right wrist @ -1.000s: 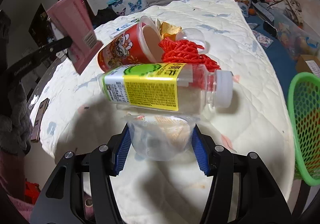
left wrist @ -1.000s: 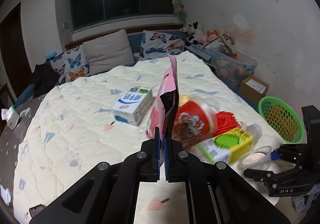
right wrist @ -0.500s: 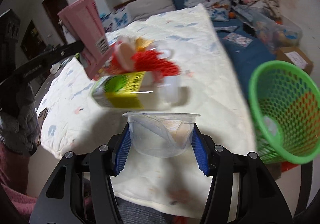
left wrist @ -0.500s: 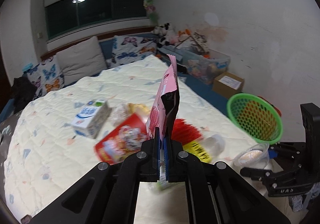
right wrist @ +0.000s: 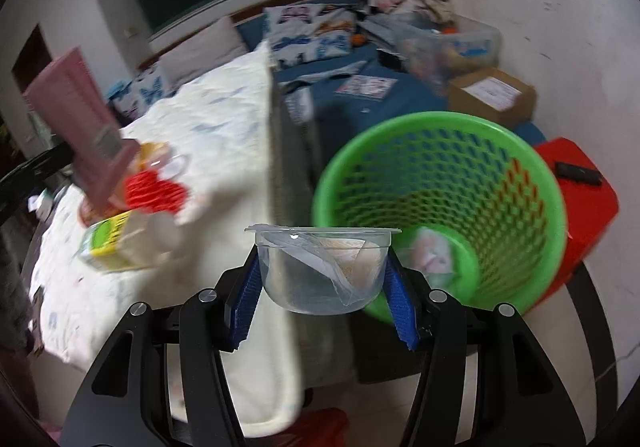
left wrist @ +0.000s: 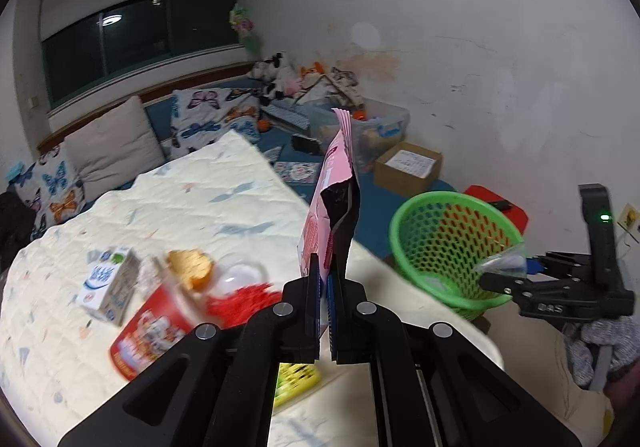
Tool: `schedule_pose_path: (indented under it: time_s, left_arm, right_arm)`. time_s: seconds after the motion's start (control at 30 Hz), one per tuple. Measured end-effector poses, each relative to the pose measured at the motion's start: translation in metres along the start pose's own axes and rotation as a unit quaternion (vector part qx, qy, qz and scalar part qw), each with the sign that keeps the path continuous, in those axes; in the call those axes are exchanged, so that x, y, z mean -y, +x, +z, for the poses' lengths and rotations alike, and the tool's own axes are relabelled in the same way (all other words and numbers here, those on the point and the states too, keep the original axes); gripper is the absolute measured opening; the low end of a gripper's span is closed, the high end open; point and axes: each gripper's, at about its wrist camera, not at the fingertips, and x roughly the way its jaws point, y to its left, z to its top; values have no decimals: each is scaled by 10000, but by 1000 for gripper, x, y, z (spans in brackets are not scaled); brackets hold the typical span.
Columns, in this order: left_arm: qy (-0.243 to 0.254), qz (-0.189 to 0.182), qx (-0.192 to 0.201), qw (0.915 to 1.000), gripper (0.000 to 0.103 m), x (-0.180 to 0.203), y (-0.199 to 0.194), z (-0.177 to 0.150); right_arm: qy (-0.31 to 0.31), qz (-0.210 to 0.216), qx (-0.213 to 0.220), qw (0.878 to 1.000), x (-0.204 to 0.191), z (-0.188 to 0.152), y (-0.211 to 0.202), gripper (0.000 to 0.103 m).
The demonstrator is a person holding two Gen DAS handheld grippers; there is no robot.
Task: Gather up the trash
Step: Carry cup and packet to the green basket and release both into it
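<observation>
The left gripper (left wrist: 324, 307) was clamped on the upright pink pouch (left wrist: 334, 203) and the right gripper (right wrist: 322, 297) gripped the clear plastic cup (right wrist: 320, 271) by its sides, both held near the green basket (right wrist: 440, 127), presumably for disposal.

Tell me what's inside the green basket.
Through the green basket's open top, one pale crumpled piece of trash lies at the bottom. The clear plastic cup held in the right gripper covers the near lower wall, so anything there is hidden.
</observation>
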Motion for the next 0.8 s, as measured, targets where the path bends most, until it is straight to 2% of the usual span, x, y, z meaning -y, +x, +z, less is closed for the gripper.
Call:
schedule_pose_path:
  time_s: [0.3,0.37,0.6,0.8]
  left_arm:
    - [172,-556,-163,9982,3,42,36,21]
    - [218,-662,-221,9973,3,52,46,25]
    - [460,-957,-427,9934,3,90,78,35]
    - [455,-1183,-678,9896,3,109,106,39]
  right_arm:
    - [206,-472,-59,9987,45,8,12,58]
    - [281,-529,-70,9982,53,8,13,61]
    - [428,-630,-62,9971,72,5,14,72]
    - [532,-622,-4,9966,83,2,7,73]
